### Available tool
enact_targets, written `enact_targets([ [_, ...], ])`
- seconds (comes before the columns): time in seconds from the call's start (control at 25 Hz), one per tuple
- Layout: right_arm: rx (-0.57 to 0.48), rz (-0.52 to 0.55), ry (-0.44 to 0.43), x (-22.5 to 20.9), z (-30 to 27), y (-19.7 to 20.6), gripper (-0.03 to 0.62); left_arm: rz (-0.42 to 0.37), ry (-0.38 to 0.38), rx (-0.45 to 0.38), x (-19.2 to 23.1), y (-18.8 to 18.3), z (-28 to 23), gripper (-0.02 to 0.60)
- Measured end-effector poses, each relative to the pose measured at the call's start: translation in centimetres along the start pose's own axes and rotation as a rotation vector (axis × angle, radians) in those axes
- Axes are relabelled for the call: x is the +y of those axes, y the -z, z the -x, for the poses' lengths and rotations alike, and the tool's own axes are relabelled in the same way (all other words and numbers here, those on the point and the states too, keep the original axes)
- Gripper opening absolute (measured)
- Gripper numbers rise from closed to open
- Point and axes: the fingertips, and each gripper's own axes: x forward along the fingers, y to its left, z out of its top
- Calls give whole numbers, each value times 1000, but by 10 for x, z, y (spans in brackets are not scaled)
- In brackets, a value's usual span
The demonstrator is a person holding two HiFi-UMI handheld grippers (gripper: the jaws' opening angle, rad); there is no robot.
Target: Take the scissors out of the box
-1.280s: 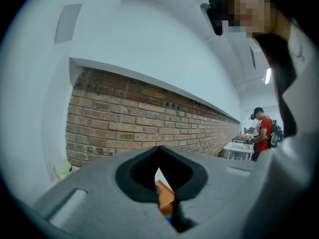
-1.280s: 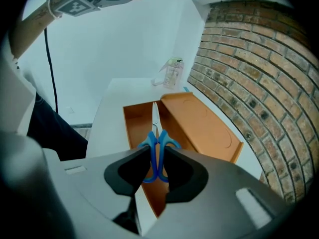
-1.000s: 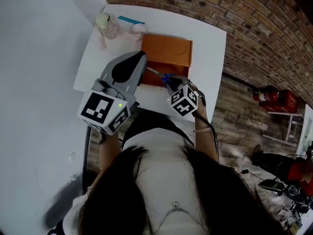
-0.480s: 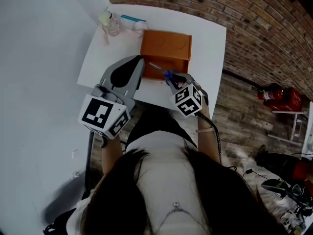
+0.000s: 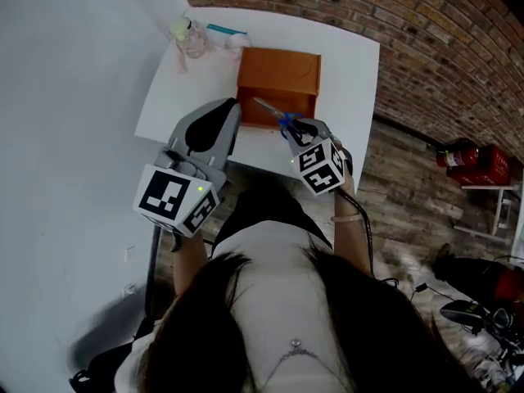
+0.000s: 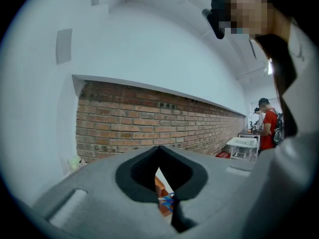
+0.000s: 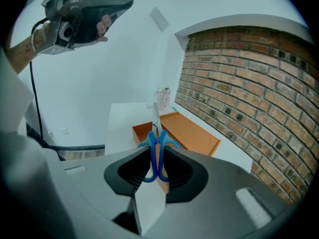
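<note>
We have raised the scissors [image 5: 273,113] above the box [image 5: 282,68], right claw [image 5: 295,127] grasping their handles; left claw [image 5: 232,106] clenched, empty.

A white table [image 5: 352,64] carries an open orange box [image 5: 278,72], sitting just beyond the tips of the right gripper [image 5: 293,126] and beside those of the left gripper [image 5: 228,111]. Farther ahead of the left gripper, at the table's far corner, a clear jar [image 5: 190,39], a teal strip [image 5: 223,32] and a small pale object [image 5: 237,44] cluster close together, too small to identify further.
</note>
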Motion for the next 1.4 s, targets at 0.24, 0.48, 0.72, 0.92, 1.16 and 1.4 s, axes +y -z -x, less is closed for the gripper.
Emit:
enact_targets([
  [0.24,-47,-16,17,-3,10,-8,97,-19,-1,-1,-6,-1,4,0],
  [0.48,-70,-27,30,-9,13,-15,97,-26,3,2,-4,-2,4,0],
  [0.72,-88,-50,45,-11,16,-18,97,-34,29,4,-6,-3,0,0],
  [0.92,-106,-72,63,-12,20,-22,97,-35,53,-2,-5,-3,0,0],
  [1.16,-126,-108,85,-6,27,-27,97,-26,79,-7,-4,-2,9,0],
  [1.4,-140,-142,107,7,34,-32,97,-11,100,-13,0,-1,25,0],
])
